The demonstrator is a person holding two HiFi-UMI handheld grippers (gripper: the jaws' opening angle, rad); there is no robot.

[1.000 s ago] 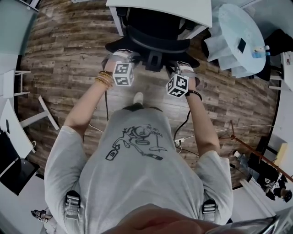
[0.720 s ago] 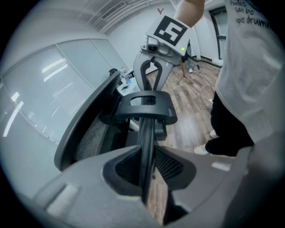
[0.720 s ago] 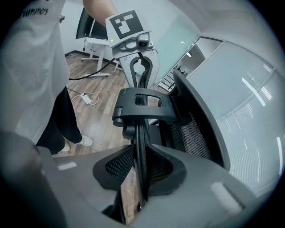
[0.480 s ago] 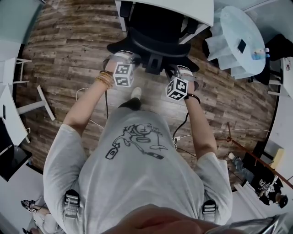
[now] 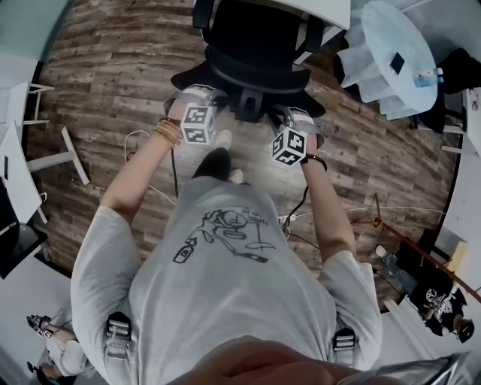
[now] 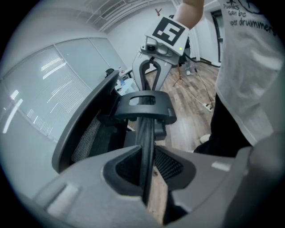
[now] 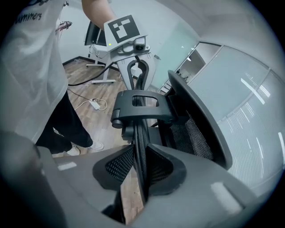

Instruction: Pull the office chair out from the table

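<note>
The black office chair (image 5: 255,56) stands at the top middle of the head view, its seat partly under the white table (image 5: 334,15). My left gripper (image 5: 197,96) and right gripper (image 5: 299,120) sit on either side of the chair's backrest. In the left gripper view the left gripper (image 6: 147,165) is shut on the thin black rim of the backrest (image 6: 145,133). The right gripper (image 7: 140,168) clamps the same rim (image 7: 139,133) from the other side. Each gripper view shows the opposite gripper beyond the backrest bracket (image 6: 144,107).
A round white table (image 5: 391,53) stands to the chair's right. White desk frames (image 5: 45,162) line the left edge. Cables (image 5: 301,218) trail over the wooden floor by the person's feet. A stand with thin legs (image 5: 406,241) is at the right.
The chair has rolled out from under the table toward the person, with both grippers holding its backrest. The person has stepped back, and the table has slid toward the top edge.
</note>
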